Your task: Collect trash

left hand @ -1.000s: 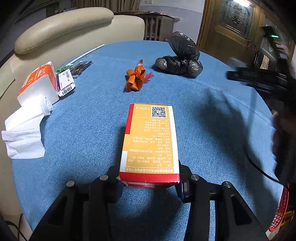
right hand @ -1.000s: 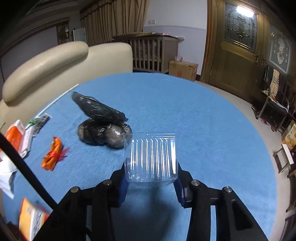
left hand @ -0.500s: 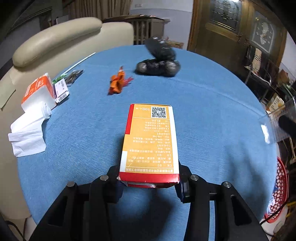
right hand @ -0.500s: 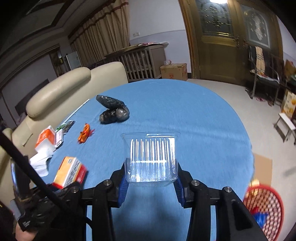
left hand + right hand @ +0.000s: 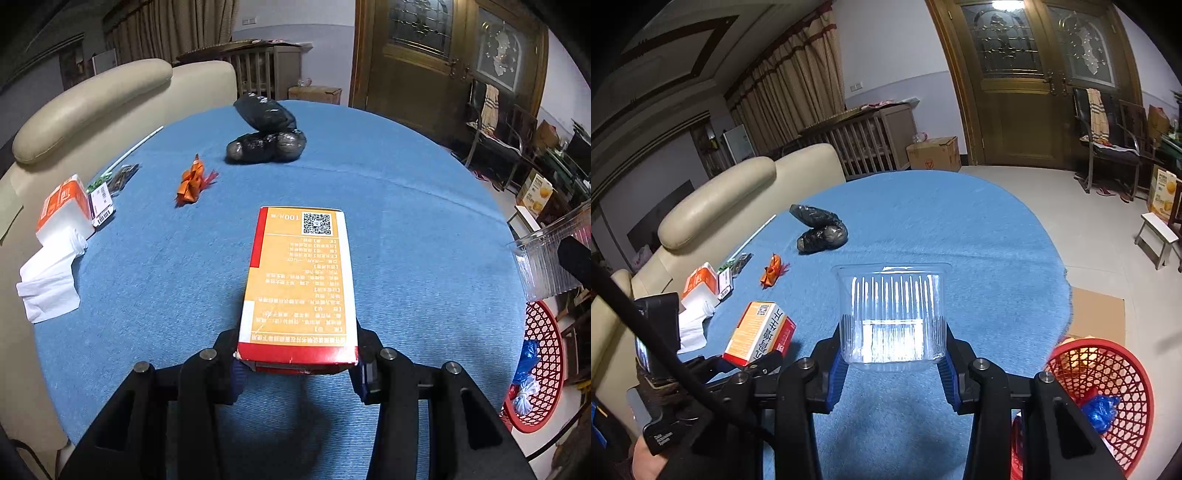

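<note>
Pinching an orange cardboard box by its sides at lower centre, the left hand-held gripper carries it flat above the blue cloth surface. The right hand-held gripper clamps a ribbed clear plastic tub, likely bound for the red mesh basket at lower right.

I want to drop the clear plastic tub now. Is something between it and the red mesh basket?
Nothing visible blocks it. The clear ribbed plastic tub sits clamped in the right gripper above the blue tablecloth; the red mesh basket stands open on the floor to its right.
</note>
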Tool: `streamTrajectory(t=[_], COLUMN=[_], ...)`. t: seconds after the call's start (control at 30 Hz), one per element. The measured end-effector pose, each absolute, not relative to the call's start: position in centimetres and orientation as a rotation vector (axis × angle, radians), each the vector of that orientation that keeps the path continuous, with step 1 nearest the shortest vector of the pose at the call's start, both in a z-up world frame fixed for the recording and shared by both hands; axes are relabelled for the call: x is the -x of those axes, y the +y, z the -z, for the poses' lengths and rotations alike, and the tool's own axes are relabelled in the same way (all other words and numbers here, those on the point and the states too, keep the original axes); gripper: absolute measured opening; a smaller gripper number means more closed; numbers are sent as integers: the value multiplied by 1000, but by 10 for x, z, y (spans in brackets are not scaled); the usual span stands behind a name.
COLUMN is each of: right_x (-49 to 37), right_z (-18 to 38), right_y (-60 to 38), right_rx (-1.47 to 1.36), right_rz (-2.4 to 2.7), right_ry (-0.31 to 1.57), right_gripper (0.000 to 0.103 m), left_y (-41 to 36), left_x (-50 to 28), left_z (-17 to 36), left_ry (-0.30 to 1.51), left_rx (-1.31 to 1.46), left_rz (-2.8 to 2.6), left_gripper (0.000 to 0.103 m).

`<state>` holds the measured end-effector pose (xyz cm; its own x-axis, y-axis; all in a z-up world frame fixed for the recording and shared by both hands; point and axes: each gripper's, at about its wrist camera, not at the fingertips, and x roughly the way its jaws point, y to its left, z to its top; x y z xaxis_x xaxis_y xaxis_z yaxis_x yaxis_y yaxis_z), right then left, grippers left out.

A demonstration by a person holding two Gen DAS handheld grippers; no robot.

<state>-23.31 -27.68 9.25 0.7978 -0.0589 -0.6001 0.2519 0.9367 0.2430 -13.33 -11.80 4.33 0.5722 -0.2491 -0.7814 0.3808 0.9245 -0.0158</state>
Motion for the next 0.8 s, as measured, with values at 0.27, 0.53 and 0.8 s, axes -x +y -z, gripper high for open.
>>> streamTrajectory(t=[0.27, 0.53, 0.8], right_x=[241, 242, 245], right_z=[-94, -96, -94], right_y=[-280, -278, -280], right_rx=[-330, -320, -334], right_rz=[163, 162, 166], right_ry=[625, 618, 615], right_gripper=[45, 45, 45], left_y=[-121, -115, -113], left_x=[137, 136, 137], left_z=[-46, -53, -57], left_ry=[883, 863, 857], left_rx=[-166, -146, -159], left_rz=[364, 349, 333], left_gripper=[46, 46, 46])
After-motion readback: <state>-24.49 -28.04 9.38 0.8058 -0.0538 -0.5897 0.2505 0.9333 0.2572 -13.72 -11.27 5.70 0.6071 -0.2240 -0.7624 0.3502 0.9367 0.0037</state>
